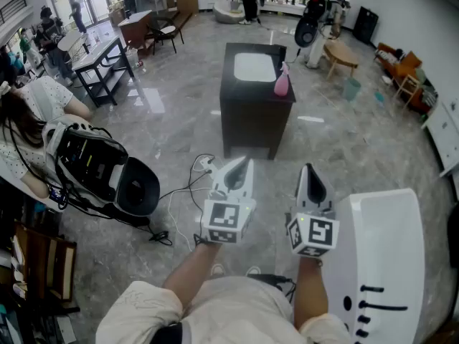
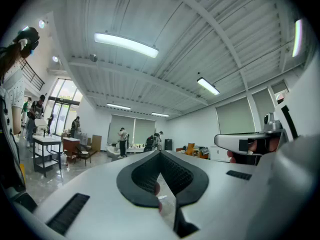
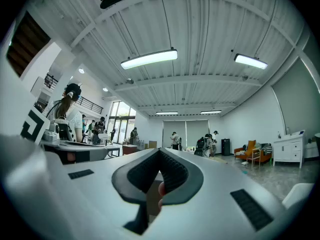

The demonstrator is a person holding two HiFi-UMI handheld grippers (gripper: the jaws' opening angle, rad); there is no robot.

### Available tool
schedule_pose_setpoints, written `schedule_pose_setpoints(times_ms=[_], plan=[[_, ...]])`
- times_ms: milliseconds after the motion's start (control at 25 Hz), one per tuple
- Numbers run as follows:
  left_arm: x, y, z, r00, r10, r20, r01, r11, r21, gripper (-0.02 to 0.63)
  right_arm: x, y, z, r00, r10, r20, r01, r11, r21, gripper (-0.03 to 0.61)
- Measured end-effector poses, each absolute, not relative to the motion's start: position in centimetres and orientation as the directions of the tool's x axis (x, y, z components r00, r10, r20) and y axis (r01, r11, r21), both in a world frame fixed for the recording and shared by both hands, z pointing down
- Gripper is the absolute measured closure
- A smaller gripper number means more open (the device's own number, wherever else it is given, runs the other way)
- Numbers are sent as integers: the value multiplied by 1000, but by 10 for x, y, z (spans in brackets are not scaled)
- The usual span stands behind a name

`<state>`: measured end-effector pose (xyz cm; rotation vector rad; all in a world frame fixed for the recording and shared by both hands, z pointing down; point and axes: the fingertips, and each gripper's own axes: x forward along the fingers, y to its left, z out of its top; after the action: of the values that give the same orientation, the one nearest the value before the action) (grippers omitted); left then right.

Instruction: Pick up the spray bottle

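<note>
Pink spray bottle (image 1: 282, 82) upright on black bench (image 1: 247, 120), well ahead of you | your left tongs (image 1: 245, 166) together, empty | your right tongs (image 1: 307, 170) together, empty

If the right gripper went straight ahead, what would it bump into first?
Probably the black table, near the pink spray bottle; only floor lies before the right gripper. Depth is unclear.
</note>
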<state>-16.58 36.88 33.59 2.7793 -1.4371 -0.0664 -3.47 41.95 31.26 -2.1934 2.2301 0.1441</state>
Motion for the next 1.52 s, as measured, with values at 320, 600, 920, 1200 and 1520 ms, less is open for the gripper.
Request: schedule_pose_setpoints(times_ms=[320, 600, 920, 1200, 1520], plan=[[-144, 377, 341, 573, -820, -17, -819, -573, 19, 612, -12, 424, 314, -17, -997, -79, -999, 14, 36, 575], [-108, 385, 344, 563, -826, -17, -826, -563, -6, 612, 18, 432, 320, -38, -995, -96, -999, 36, 20, 574], [-72, 378, 352, 550, -835, -16, -835, -550, -7, 612, 50, 421, 336, -44, -997, -70, -999, 44, 2, 574], [-61, 332, 360, 548, -836, -9, -836, -548, 12, 612, 62, 370, 346, -52, -997, -54, -999, 53, -1, 574], [-72, 257, 362, 552, -833, -31, -833, -553, 18, 612, 52, 294, 344, -43, -998, -54, -999, 42, 15, 574]])
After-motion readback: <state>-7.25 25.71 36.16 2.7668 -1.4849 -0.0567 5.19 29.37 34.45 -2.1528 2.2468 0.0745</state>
